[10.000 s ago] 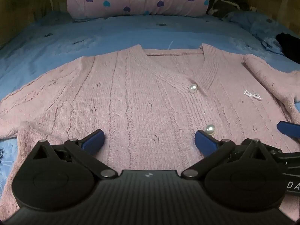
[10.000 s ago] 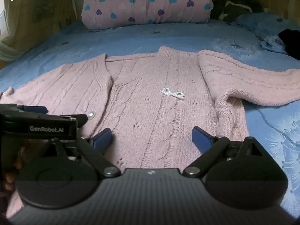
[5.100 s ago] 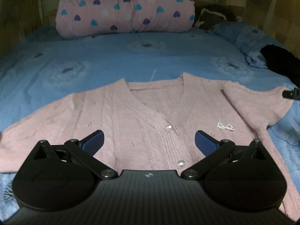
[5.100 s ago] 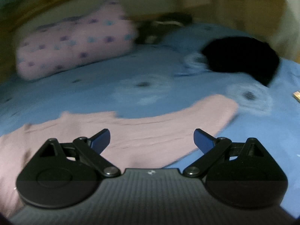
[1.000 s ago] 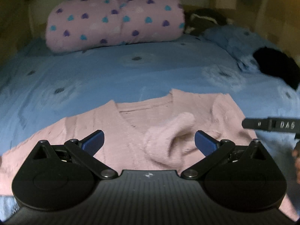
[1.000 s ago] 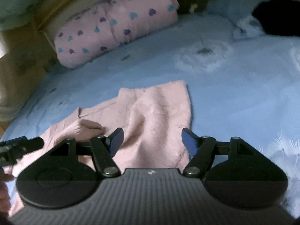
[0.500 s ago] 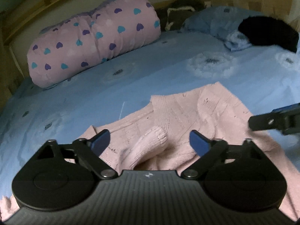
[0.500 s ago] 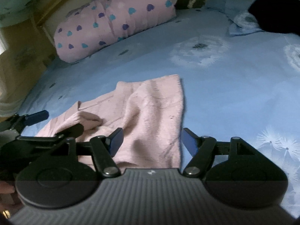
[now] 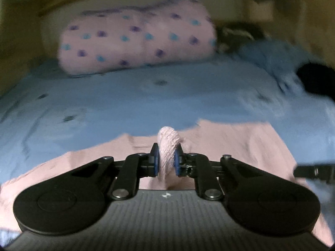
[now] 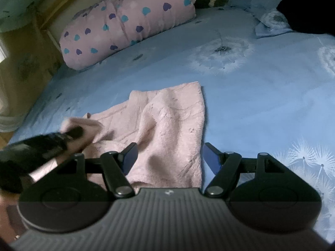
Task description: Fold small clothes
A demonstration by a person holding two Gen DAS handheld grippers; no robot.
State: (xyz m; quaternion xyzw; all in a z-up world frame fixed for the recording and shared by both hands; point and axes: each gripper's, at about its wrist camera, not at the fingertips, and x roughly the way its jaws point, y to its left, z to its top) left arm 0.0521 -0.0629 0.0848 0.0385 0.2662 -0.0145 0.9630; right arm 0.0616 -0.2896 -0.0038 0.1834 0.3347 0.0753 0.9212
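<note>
A pink knitted cardigan (image 10: 173, 121) lies on the blue bedsheet (image 10: 261, 108), its right side folded in over the body. In the left wrist view my left gripper (image 9: 166, 159) has its jaws closing, and the blue pads press on the rolled cuff of the pink sleeve (image 9: 168, 138). The rest of the cardigan (image 9: 230, 146) spreads out below it. In the right wrist view the left gripper (image 10: 69, 135) shows as a dark blur at the left. My right gripper (image 10: 169, 156) hangs open over the cardigan's folded right edge, with nothing pinched.
A pink bolster with blue and purple hearts (image 10: 125, 21) lies across the head of the bed. A black garment (image 10: 307, 12) and a crumpled blue cloth (image 10: 270, 21) sit at the far right. A wooden bed frame borders the left side.
The left gripper's jaws have gone from wide open to clamped on the sleeve cuff, and that hand has shifted, blurring its view. The right gripper has stayed open in place.
</note>
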